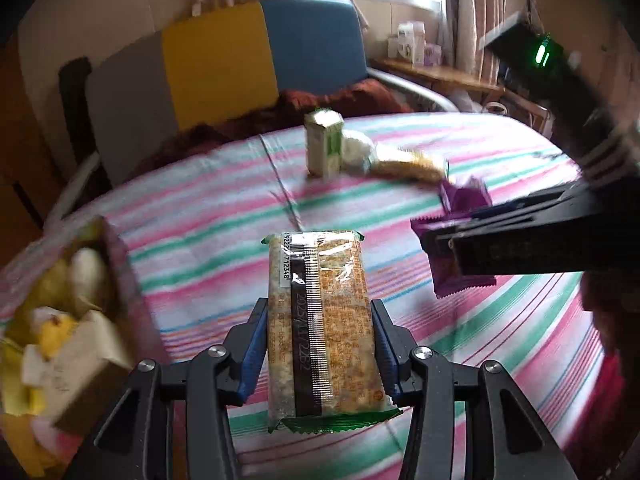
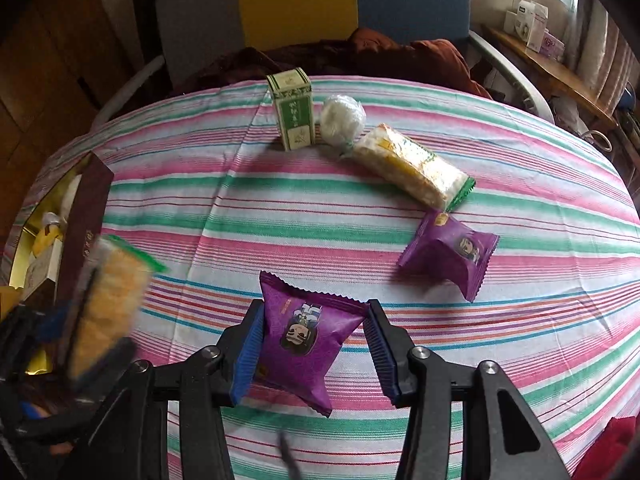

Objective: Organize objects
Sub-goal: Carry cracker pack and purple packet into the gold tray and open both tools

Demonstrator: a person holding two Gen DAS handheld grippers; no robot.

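Observation:
My left gripper [image 1: 320, 320] is shut on a long cracker packet [image 1: 324, 320] with green ends, held above the striped tablecloth [image 1: 224, 200]. The same packet shows blurred at the left of the right wrist view [image 2: 108, 304]. My right gripper [image 2: 316, 328] has its pads on both sides of a purple snack packet [image 2: 308, 336], which lies at the cloth. A second purple packet [image 2: 448, 252], another cracker packet [image 2: 412, 166], a white wrapped ball [image 2: 342, 120] and a green-white carton [image 2: 292, 108] lie farther back. A dark open box [image 1: 72, 312] with several items stands at the left.
A chair with grey, yellow and blue back panels [image 2: 296, 4] and a brown cloth [image 2: 400, 56] stand behind the table. A wooden shelf with boxes [image 2: 536, 32] is at the far right by the window.

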